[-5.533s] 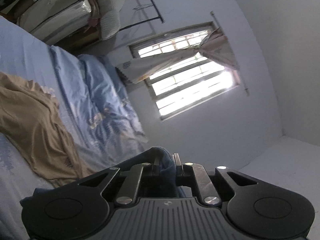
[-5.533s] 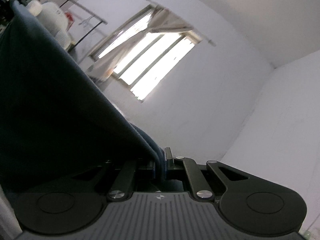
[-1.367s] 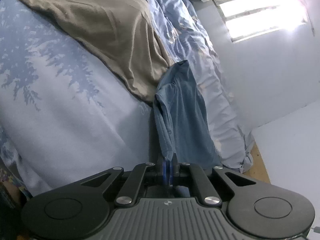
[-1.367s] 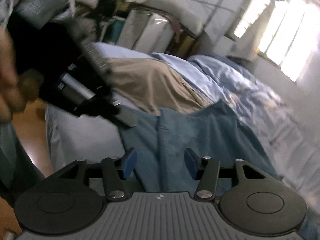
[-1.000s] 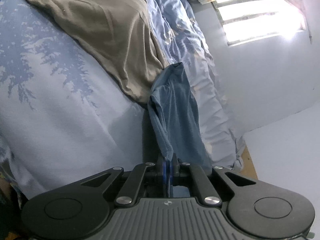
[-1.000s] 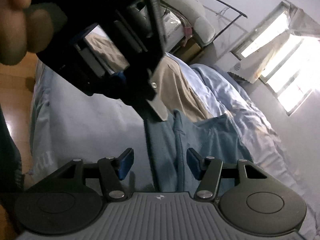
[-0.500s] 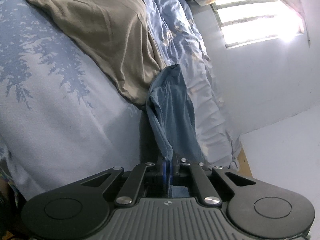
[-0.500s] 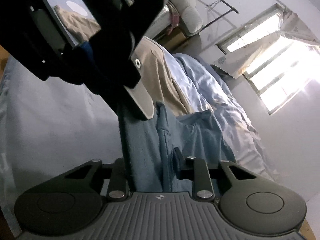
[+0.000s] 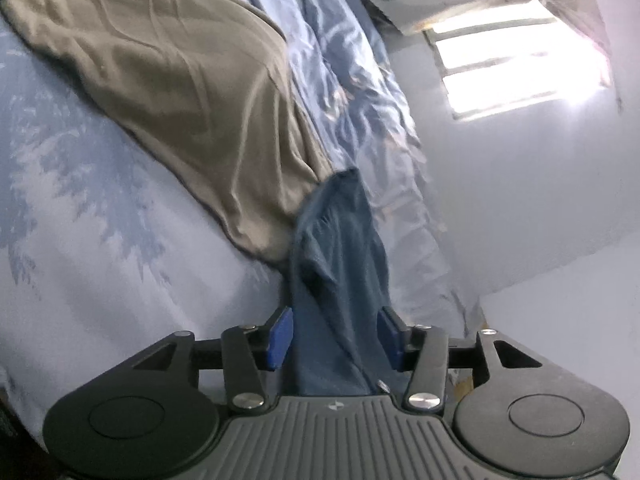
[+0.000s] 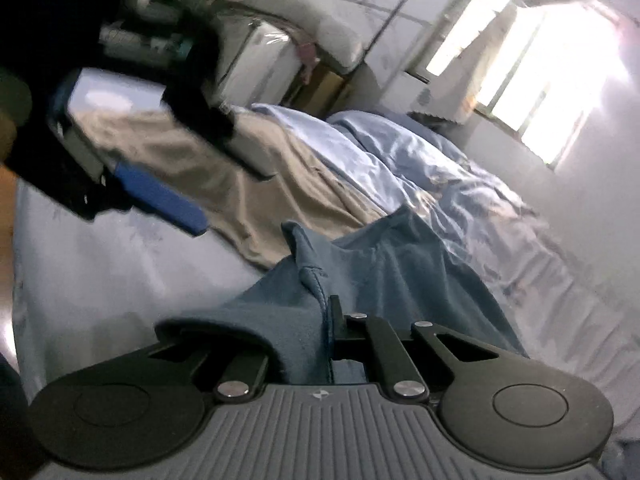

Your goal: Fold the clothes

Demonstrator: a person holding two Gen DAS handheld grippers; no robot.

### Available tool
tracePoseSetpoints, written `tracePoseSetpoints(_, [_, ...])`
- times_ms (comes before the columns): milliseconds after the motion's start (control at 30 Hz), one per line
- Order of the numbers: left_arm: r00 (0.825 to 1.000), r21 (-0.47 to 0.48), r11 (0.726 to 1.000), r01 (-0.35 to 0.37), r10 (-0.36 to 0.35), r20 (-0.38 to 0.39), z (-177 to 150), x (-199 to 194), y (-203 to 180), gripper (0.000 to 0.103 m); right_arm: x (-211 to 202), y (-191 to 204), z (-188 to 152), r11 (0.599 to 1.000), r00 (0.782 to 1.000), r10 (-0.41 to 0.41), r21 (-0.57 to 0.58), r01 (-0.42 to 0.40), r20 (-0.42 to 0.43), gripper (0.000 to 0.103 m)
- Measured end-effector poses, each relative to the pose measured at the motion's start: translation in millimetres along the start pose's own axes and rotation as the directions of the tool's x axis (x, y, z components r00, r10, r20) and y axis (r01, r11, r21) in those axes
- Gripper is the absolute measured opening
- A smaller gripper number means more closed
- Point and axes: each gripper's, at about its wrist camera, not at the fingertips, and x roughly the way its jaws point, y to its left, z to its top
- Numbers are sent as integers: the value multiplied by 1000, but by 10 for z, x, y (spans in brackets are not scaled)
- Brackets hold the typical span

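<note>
bed (image 9: 100, 240) blue-printed sheet | window (image 9: 516, 68) barred (glaring) | wall (image 9: 520, 200) white

The left gripper (image 9: 334, 334) has just been opened up, so the blue garment (image 9: 340, 264) is seen running loose between the blue pads (image 9: 280, 332), not pinched. A tan cloth (image 9: 180, 92) is spread on the pale blue bedsheet (image 9: 80, 220) beside it.

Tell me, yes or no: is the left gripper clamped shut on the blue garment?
No: in the left wrist view the left gripper has its blue pads standing apart, with the blue garment lying loose between them.
</note>
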Motion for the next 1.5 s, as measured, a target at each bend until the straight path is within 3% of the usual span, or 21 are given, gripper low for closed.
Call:
tracePoseSetpoints(133, [1000,4,1000,-16,16,-13,158,251,21,49,-110,-198,69,996,1000,19,85,-19,6,2])
tracePoseSetpoints(333, [998,86,996,32,-27,-62,439,773,-150,52,-231,-334,112,994,999,10,113,-14,37,3])
tracePoseSetpoints(500, [997,144,989,18,-7,-81,676,1202,-236,55,-320,-453,112,990,998,24,134,-31,57,3])
tracePoseSetpoints(800, [976,196,979,46,-3,-216,892,1852,-300,55,-434,-681,184,986,997,13,167,-27,82,3])
tracePoseSetpoints(1100, [988,178,984,11,17,-154,1132,2147,-312,53,-590,-739,150,986,995,17,164,-33,102,3])
tracePoseSetpoints(1167, [990,177,984,7,17,-137,1166,2177,-349,45,-612,-734,132,987,995,20,159,-36,103,3])
tracePoseSetpoints(1200, [991,177,984,-5,28,-131,1179,2191,-363,32,-622,-729,121,986,994,21,161,-37,103,3])
tracePoseSetpoints(1233, [991,178,984,-18,42,-129,1196,2209,-376,11,-632,-723,113,986,994,25,161,-41,103,3])
tracePoseSetpoints(1267, [990,189,982,-23,48,-131,1203,2219,-395,4,-639,-717,109,987,994,25,158,-41,104,3])
tracePoseSetpoints(1500, [993,279,960,-3,35,-109,1156,2180,-802,2,-782,-820,14,985,994,-6,174,-12,106,3])
